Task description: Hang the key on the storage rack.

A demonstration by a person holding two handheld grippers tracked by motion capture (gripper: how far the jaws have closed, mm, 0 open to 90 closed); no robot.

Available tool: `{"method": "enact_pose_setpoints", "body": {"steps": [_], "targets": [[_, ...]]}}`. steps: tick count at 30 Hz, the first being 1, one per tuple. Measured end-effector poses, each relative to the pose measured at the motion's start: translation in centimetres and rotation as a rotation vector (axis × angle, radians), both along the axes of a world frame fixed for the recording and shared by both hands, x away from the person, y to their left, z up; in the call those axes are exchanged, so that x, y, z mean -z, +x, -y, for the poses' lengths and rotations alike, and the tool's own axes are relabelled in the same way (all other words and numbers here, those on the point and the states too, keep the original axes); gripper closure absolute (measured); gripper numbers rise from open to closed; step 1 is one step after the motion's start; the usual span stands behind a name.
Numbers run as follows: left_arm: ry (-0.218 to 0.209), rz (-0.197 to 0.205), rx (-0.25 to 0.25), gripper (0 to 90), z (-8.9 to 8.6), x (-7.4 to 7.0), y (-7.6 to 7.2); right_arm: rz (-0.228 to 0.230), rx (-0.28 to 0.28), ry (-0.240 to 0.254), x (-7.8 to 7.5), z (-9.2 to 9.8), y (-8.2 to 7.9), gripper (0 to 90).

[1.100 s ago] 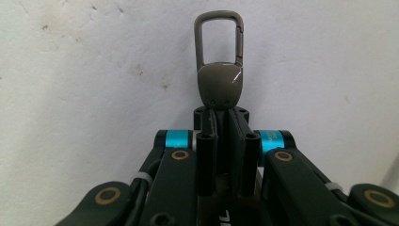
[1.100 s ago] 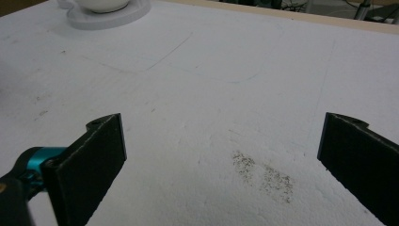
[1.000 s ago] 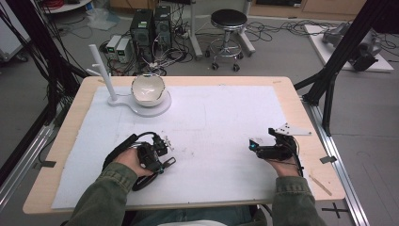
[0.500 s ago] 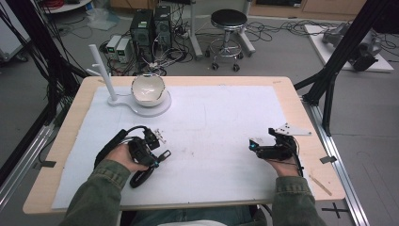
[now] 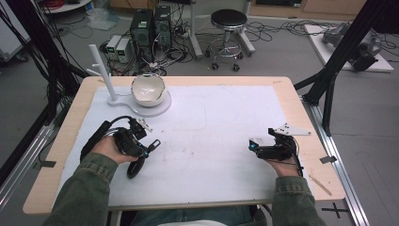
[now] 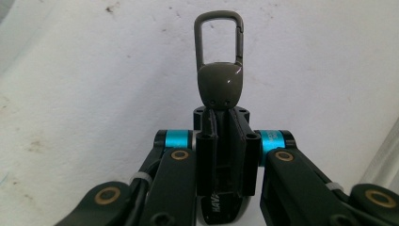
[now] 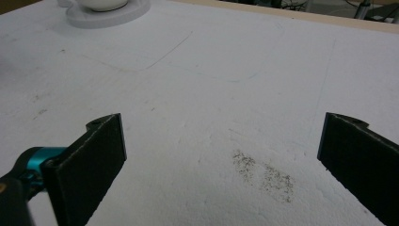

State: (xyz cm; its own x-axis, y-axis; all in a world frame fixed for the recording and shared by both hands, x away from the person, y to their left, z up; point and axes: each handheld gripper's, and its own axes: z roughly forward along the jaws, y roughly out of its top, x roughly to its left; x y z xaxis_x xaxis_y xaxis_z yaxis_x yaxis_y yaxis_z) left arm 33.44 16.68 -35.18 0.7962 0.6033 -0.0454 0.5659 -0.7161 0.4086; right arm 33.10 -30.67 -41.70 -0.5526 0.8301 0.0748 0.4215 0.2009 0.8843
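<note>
Carabiner clip (image 6: 219, 61), olive-grey, glossy, apparently metal, stands clamped in the left hand-held gripper (image 6: 221, 146).

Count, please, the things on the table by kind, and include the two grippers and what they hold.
Grippers: 2, the left gripper and the right gripper
Carabiner clips: 1, the clip clamped in the left gripper
Bowls: 1, the white bowl
Stands: 1, the white stand that carries the bowl
Total: 5
</note>
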Motion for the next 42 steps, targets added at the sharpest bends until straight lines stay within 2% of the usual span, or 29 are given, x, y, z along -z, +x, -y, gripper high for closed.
{"method": "enact_pose_setpoints", "body": {"steps": [3,7,19,23,26,32,35,42], "targets": [[0.003,0.002,-0.014,81.8,-0.7,-0.7,0.4,-0.001,0.0,-0.002,0.0,0.0,0.0,0.5],[-0.032,0.012,-0.037,81.7,-1.3,-1.5,0.7,-0.002,0.001,-0.005,0.0,-0.1,0.0,0.5],[0.017,0.072,-0.08,81.6,-3.2,-4.1,1.9,-0.008,-0.001,-0.014,0.1,-0.2,-0.1,0.5],[0.012,0.096,-0.099,81.6,-3.8,-5.1,2.1,-0.004,-0.002,-0.019,0.1,-0.3,0.0,0.5],[-0.011,0.111,-0.12,81.7,-4.3,-5.6,2.4,-0.009,-0.005,-0.022,0.1,-0.4,0.0,0.5],[-0.004,0.102,-0.152,81.7,-5.9,-5.9,3.7,-0.009,-0.001,-0.024,0.1,-0.5,-0.1,0.5],[0.014,0.101,-0.163,81.7,-6.5,-6.1,4.2,-0.009,-0.001,-0.022,0.1,-0.5,-0.1,0.5],[0.019,0.111,-0.209,81.7,-8.3,-7.5,5.5,-0.006,0.003,-0.026,0.1,-0.4,-0.1,0.5]]}}
